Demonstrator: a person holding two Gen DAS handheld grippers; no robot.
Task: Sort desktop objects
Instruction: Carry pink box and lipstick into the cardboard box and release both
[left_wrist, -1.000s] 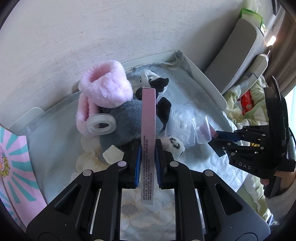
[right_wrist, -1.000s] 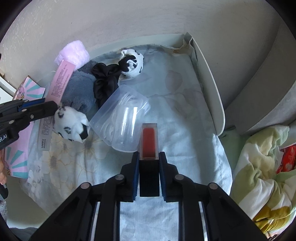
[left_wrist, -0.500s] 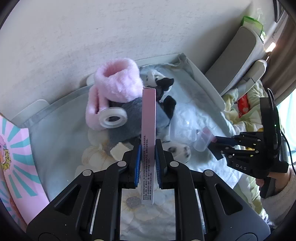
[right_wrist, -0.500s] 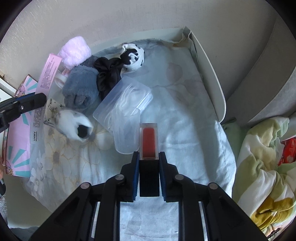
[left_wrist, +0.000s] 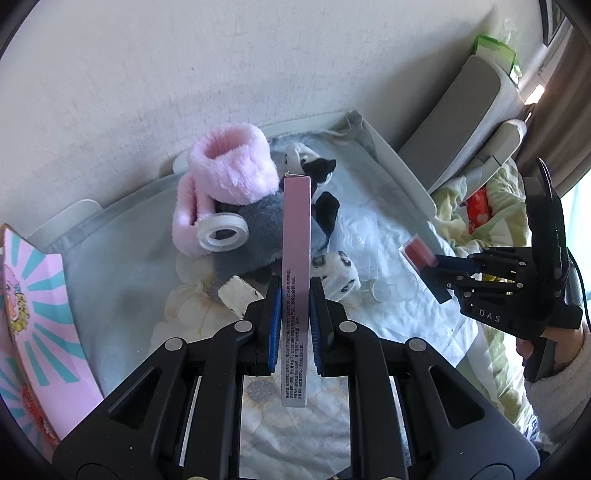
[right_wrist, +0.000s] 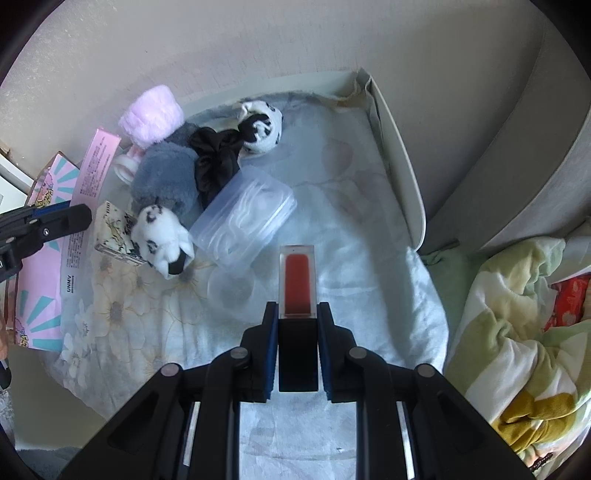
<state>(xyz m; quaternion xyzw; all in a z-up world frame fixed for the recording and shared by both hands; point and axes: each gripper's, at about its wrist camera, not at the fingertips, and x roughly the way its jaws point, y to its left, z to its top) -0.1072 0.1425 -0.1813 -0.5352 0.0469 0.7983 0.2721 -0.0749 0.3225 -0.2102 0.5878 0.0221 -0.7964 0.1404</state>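
Left tongs (left_wrist: 294, 325) around pink box (left_wrist: 295, 266); right tongs (right_wrist: 297, 332) around lipstick (right_wrist: 297, 284)

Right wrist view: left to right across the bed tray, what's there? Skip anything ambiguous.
Left gripper → pink box it holds → small printed box → spotted plush → clear plastic container → red lipstick in the right gripper → tray rim → green striped blanket.

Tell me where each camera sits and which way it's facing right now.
Left wrist: on the left tongs, looking along their fingers over the pink box at the pile; right tongs and holding hand show.
Right wrist: on the right tongs, looking over the red tube; left tongs show.
Shared: pink headband, clear container.
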